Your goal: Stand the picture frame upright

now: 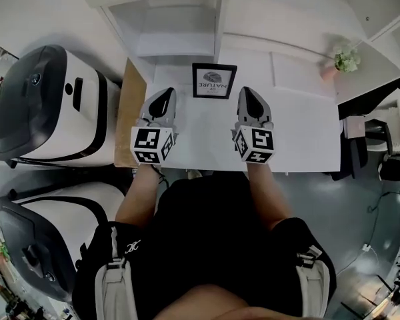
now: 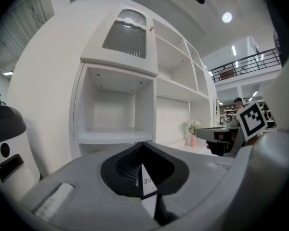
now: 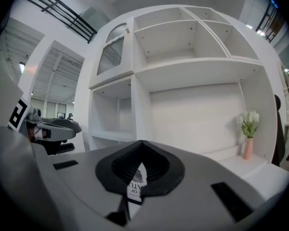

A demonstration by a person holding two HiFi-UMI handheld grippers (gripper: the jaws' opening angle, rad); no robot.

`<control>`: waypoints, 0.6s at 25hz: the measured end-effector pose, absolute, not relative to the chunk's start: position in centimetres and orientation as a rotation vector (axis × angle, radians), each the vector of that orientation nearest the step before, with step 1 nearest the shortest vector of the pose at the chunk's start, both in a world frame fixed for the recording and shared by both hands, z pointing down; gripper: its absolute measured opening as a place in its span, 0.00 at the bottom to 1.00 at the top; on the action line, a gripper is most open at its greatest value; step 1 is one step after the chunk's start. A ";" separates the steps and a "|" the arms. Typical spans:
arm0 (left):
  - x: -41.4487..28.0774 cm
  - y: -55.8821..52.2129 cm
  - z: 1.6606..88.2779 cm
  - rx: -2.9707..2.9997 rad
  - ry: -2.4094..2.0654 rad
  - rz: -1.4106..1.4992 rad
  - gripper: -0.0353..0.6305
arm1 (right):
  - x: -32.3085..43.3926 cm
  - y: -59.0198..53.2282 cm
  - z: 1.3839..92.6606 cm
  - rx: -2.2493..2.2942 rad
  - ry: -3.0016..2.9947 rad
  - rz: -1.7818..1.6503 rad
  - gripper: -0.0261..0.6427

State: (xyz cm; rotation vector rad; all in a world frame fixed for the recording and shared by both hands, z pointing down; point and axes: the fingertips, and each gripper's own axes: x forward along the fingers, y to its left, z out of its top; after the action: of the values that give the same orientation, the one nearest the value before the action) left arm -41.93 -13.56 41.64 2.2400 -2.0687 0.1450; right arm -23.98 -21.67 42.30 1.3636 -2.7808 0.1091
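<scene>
Two words legible on upright picture frame [image 1: 214,81]: "OF NATURE".

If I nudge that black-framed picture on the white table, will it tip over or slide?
The black-framed picture looks thin and rigid, so it should move as one piece. It seems to stand on a narrow edge, so a high push would probably tip it. The white table looks smooth, so a low push may slide it.

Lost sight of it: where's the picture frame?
Head view, upper centre: picture frame on the white table, just beyond the left gripper and right gripper.
</scene>
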 end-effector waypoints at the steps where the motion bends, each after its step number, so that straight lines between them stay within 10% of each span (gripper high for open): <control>1: -41.7 -13.0 41.1 2.239 -2.071 0.134 0.08 | -23.7 -21.1 41.9 1.363 -2.781 0.100 0.04; 15: -40.2 -10.8 37.8 2.274 -2.140 0.161 0.08 | -22.7 -19.7 39.5 1.356 -2.808 0.064 0.04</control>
State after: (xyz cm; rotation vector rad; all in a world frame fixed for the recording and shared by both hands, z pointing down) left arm -40.22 -10.76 37.85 2.2735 -2.1396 0.1615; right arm -22.69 -19.66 39.48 1.3559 -2.8078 0.0637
